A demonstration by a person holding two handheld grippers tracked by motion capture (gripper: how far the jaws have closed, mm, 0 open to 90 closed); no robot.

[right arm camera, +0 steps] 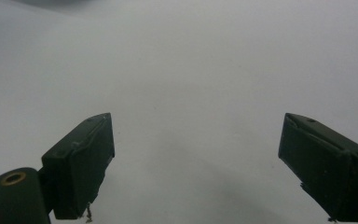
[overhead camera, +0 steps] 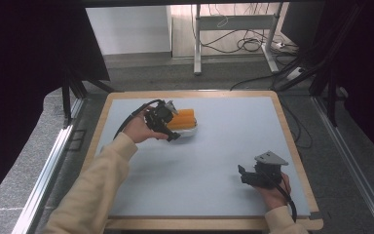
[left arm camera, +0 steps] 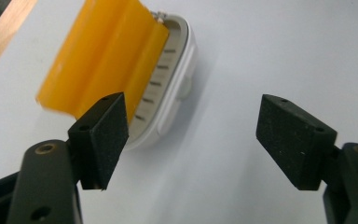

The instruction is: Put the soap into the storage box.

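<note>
An orange ridged block (overhead camera: pixel 182 119) (left arm camera: pixel 103 56) lies in a white slotted dish (overhead camera: pixel 189 130) (left arm camera: pixel 168 88) on the grey table top (overhead camera: pixel 224 146), left of centre. My left gripper (overhead camera: pixel 171 127) (left arm camera: pixel 191 140) hovers just at the dish's near side, open, jaws wide apart, nothing between them; the dish lies beyond its left jaw. My right gripper (overhead camera: pixel 241 174) (right arm camera: pixel 196 168) rests low at the table's near right, open and empty, facing bare grey surface.
The table has a wooden rim (overhead camera: pixel 292 146). Beyond it are a metal desk frame (overhead camera: pixel 233 29) and loose cables (overhead camera: pixel 253 44) on the floor. Dark curtains (overhead camera: pixel 24 73) hang on both sides.
</note>
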